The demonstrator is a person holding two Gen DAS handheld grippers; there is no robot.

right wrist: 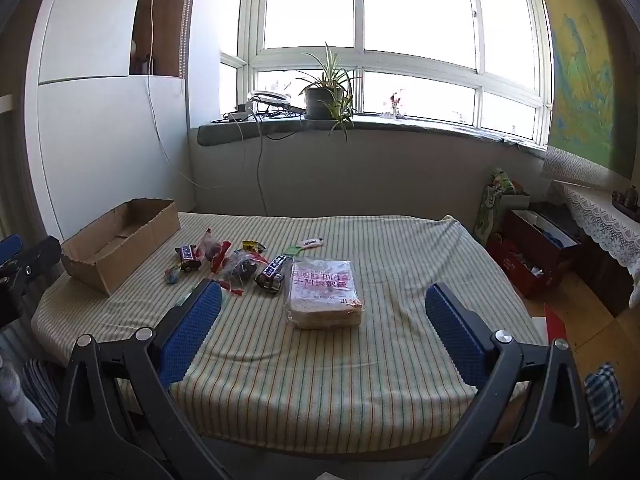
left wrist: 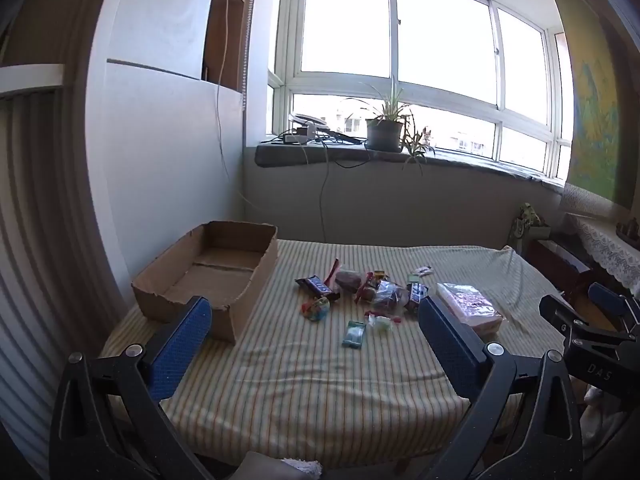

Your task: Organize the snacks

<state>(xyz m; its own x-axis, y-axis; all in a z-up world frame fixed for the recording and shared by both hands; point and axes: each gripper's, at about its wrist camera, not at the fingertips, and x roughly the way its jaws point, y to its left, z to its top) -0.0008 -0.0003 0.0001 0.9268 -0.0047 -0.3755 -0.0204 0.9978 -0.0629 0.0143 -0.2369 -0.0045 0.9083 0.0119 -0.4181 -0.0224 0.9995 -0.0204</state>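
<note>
Right wrist view: snacks [right wrist: 240, 264] lie in a loose scatter on the striped cloth [right wrist: 400, 248] of the worktop, left of centre. Among them two dark candy bars [right wrist: 274, 270], small wrapped sweets, a crinkly clear bag with dark contents. Just right of the scatter, a flat clear-wrapped pack [right wrist: 324, 292] with pink print, the largest item, lying flat.

Open box [right wrist: 120, 240] of cardboard sits at the left edge, near the scatter but apart from it. Looks empty inside.

Handling, as judged: all light. Bars fairly stiff; take across the short width at mid-length. Sweets tiny, glossy wrappers likely to slip; pinch the body, not the twisted ends. Pack soft, film slick, contents may crush; grip by the long sides, gently. Cloth is loose and may drag or bunch under the fingers.

Right gripper [right wrist: 324, 320]: fingers spread fully wide, nothing between them, hovering over the near cloth short of the pack.

Left wrist view: left gripper [left wrist: 314, 322] likewise wide open and empty, short of the snacks, box beside its left finger.

Behind: window sill, potted plant [right wrist: 324, 96].
</note>
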